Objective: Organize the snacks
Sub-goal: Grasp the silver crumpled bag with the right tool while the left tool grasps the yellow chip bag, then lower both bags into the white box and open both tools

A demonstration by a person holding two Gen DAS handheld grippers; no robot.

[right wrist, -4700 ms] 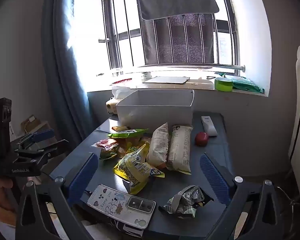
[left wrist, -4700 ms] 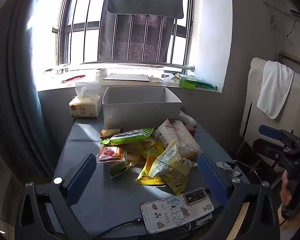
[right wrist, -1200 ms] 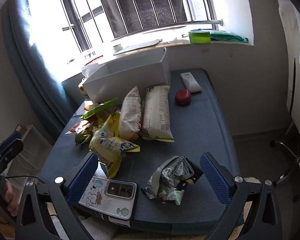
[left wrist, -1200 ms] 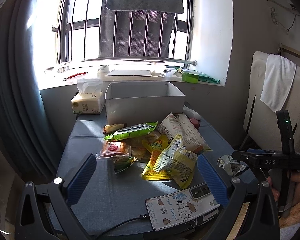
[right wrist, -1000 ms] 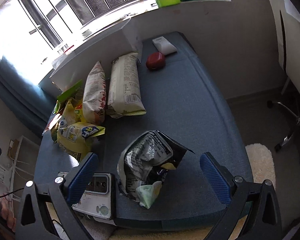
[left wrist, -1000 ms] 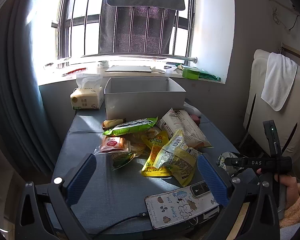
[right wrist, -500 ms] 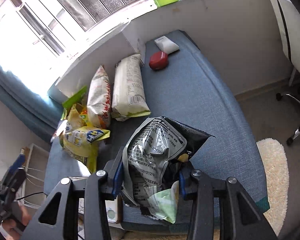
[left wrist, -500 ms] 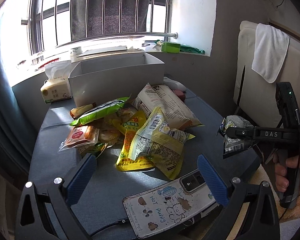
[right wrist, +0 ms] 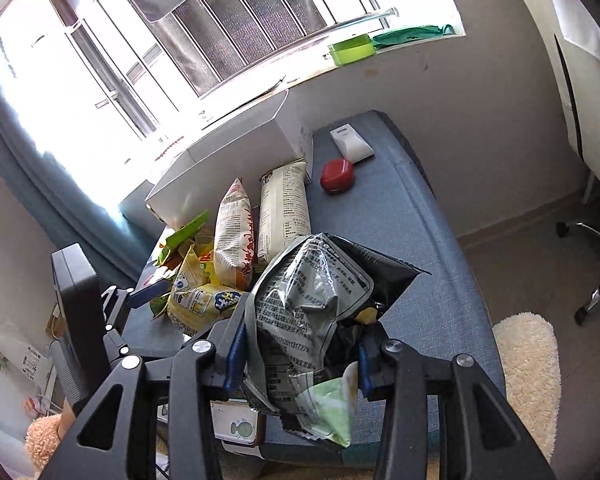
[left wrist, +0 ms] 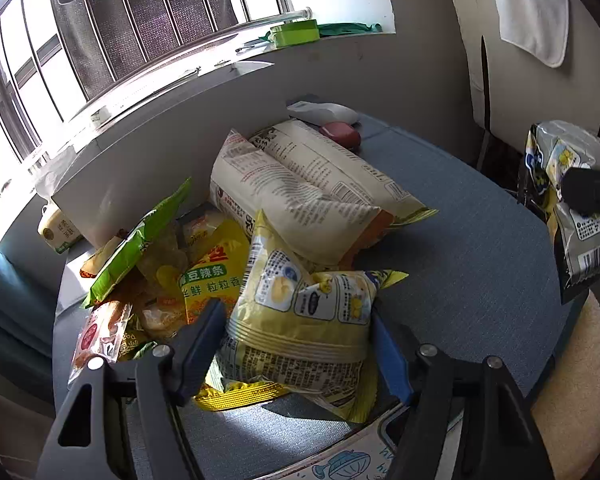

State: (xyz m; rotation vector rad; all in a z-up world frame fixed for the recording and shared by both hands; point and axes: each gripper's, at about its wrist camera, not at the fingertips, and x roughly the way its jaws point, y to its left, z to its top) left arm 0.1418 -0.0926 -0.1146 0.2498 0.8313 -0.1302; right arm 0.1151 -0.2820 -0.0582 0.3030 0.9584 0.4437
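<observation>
My left gripper (left wrist: 296,336) is closed around a pale yellow snack bag (left wrist: 304,304) at the front of a snack pile on the blue table (left wrist: 460,264). My right gripper (right wrist: 302,354) is shut on an opened silver and black foil bag (right wrist: 316,300), held above the table's front right edge; the bag also shows in the left wrist view (left wrist: 572,200). The grey open box (right wrist: 228,156) stands behind the pile. Two long cream bags (left wrist: 308,196) lie between the pile and the box.
A red case (right wrist: 337,176) and a white remote (right wrist: 350,144) lie at the back right. A phone (left wrist: 364,460) lies at the front edge. A tissue pack (left wrist: 56,228) sits left of the box. A cream rug (right wrist: 528,364) and chair base (right wrist: 596,276) are on the floor.
My left gripper moved forward into the pile and closed from wide open onto the yellow bag. My right gripper, shut on the foil bag, lifted it a little off the table.
</observation>
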